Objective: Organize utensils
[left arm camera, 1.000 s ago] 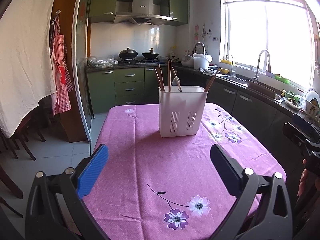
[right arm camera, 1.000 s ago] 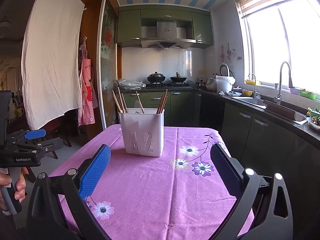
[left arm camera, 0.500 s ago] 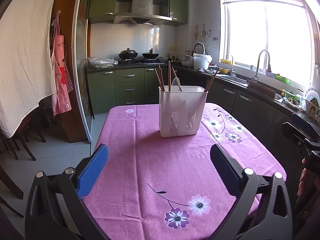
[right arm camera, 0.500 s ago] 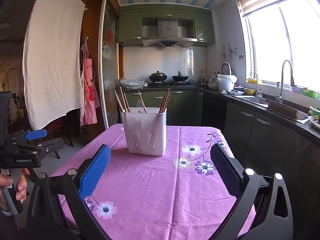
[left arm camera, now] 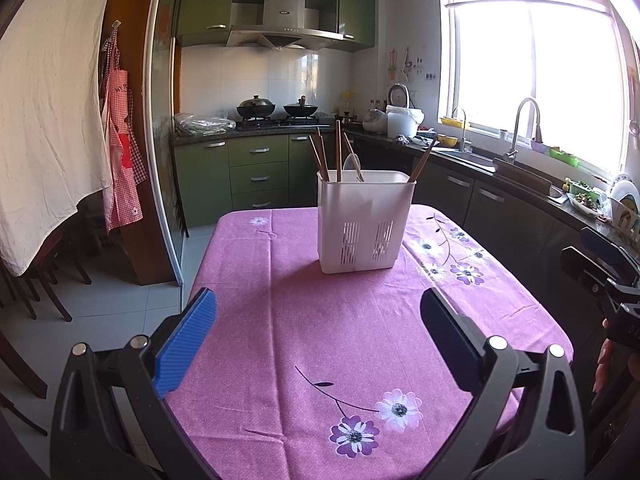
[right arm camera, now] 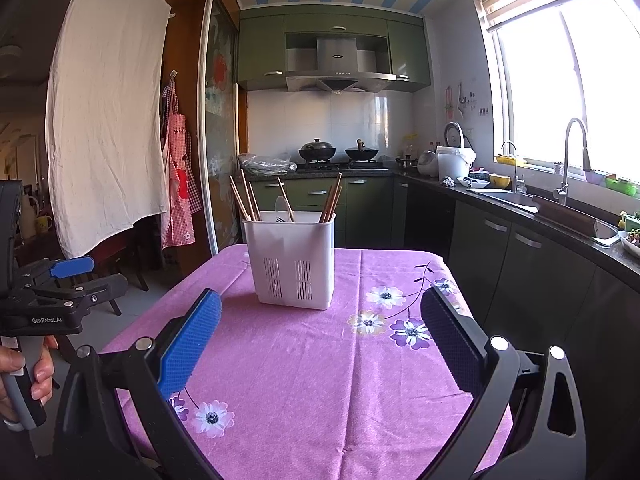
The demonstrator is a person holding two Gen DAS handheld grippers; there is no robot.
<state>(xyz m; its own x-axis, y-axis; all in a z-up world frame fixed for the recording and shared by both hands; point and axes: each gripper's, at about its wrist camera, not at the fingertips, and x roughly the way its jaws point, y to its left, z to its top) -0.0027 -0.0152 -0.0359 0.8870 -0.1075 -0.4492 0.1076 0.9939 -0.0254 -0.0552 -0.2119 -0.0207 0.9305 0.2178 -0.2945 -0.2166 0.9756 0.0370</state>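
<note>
Right gripper (right arm camera: 320, 336) drawn slightly back from utensil holder (right arm camera: 290, 260), both grippers apart, empty, left gripper (left arm camera: 318, 334) steady

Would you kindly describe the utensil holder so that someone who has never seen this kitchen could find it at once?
Look for the table covered by a pink floral tablecloth in front of the green kitchen cabinets. Standing upright toward its far end is a white rectangular plastic utensil caddy with slotted vents low on its front. It is the only object on the cloth, with brown wooden chopsticks sticking out of its top.

White plastic caddy (left arm camera: 365, 224), wooden chopsticks (left arm camera: 338, 150), matt cloth tablecloth (left arm camera: 320, 320)
</note>
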